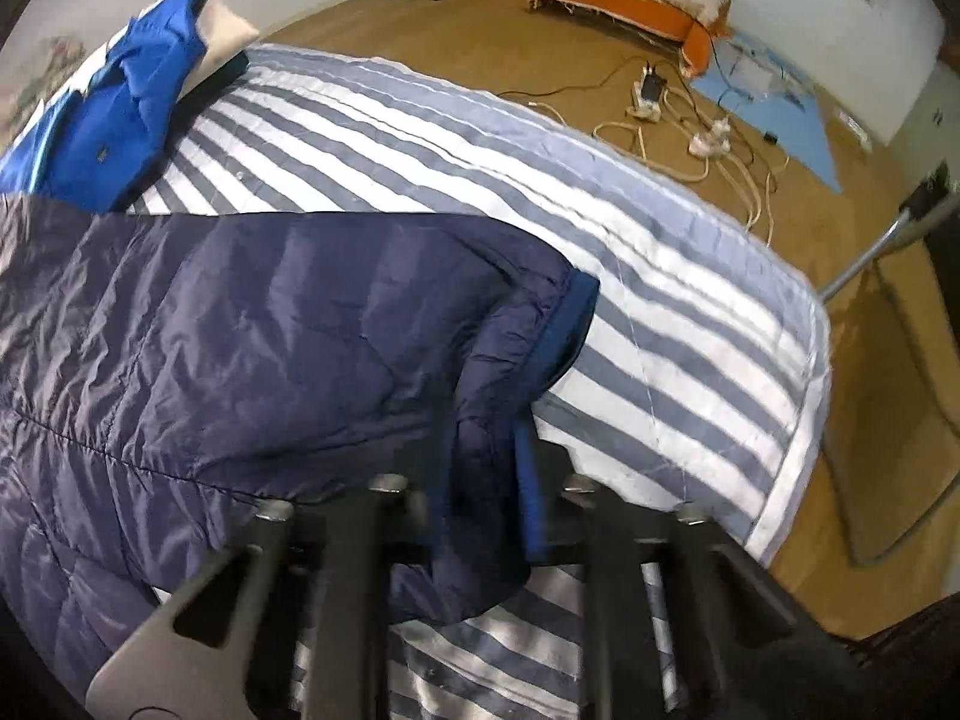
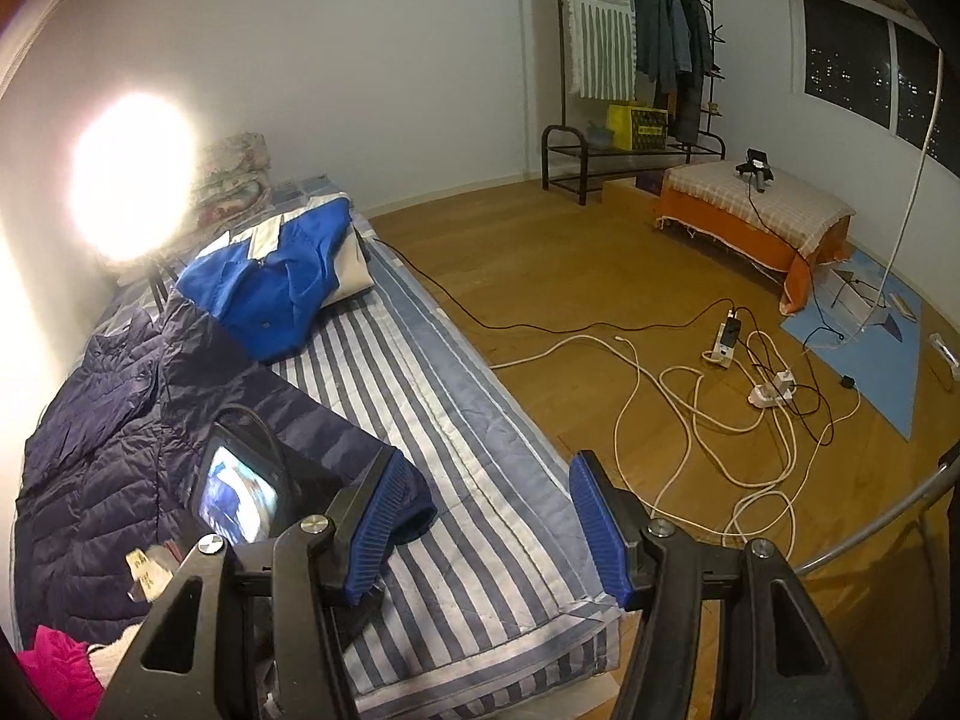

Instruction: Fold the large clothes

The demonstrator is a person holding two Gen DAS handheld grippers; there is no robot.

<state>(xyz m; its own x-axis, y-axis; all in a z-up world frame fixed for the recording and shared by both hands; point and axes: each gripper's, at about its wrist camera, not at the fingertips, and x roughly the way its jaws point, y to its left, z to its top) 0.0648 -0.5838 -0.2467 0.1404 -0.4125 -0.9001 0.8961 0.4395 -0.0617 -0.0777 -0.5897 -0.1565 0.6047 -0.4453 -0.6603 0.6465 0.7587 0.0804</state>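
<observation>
nearest to the left wrist camera, at the bottom of the frame, my left gripper [image 1: 480, 516] is clenched on the sleeve cuff [image 1: 540, 360] of the navy puffer jacket [image 1: 210, 330]; the fabric bunches between the black fingers and hides the pads. the sleeve comes from the left half of the frame toward the centre, over the striped quilt [image 1: 690, 324] on the bed.

in the right wrist view my right gripper [image 2: 480, 516] is released, with the blue ribbed pads [image 2: 594, 516] wide apart and nothing between them. it hangs above the near corner of the quilt at the bottom centre. the jacket body fills the lower left of this frame, spread along the wall side of the bed. a blue garment [image 2: 270, 288] lies higher, at left centre, just beside the jacket's far end. something pink [image 2: 54, 672] shows at the lower left corner, i cannot tell what it is.

i judge the jacket light, soft and puffy, with a smooth shell that probably slips. a thin pinch on the shell may slide out, so i would take it at the stitched edges: the cuff, the hem, the shoulder seam. because it is padded, i expect the folds to spring open unless they are pressed flat.
</observation>
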